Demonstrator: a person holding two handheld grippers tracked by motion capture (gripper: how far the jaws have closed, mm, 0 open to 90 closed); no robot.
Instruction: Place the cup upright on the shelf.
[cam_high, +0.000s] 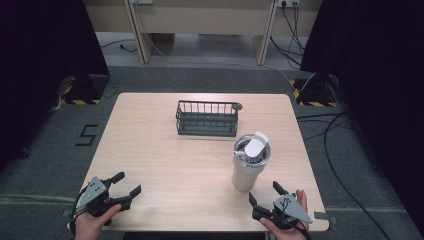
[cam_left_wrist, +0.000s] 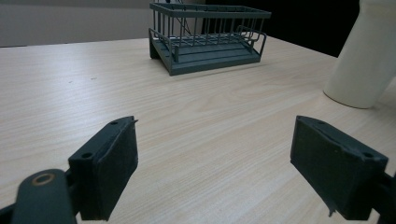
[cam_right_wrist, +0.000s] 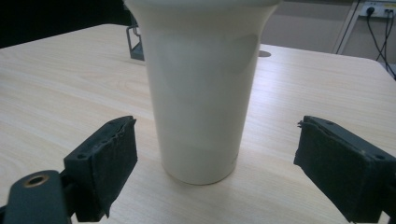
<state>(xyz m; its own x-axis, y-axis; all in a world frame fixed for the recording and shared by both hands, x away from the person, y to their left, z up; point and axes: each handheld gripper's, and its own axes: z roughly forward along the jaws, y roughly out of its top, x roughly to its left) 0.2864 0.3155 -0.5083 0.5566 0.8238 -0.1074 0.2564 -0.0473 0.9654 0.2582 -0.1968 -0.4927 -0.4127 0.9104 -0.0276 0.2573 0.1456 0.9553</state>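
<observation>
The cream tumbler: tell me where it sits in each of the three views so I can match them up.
High view: tumbler stands right of centre on the table, just ahead of the right claw.
Left gripper view: its cream side at the right edge, top cut off.
Right gripper view: its body dead centre, beyond the open jaws.
Shared landmark: the dark wire basket, behind the tumbler.

Ahead of the right tool (cam_right_wrist: 215, 144), the tumbler (cam_right_wrist: 201, 88) loses its lid to the top edge and hides most of the rack (cam_right_wrist: 135, 46) behind it

Even, soft light — perhaps slight blur
</observation>
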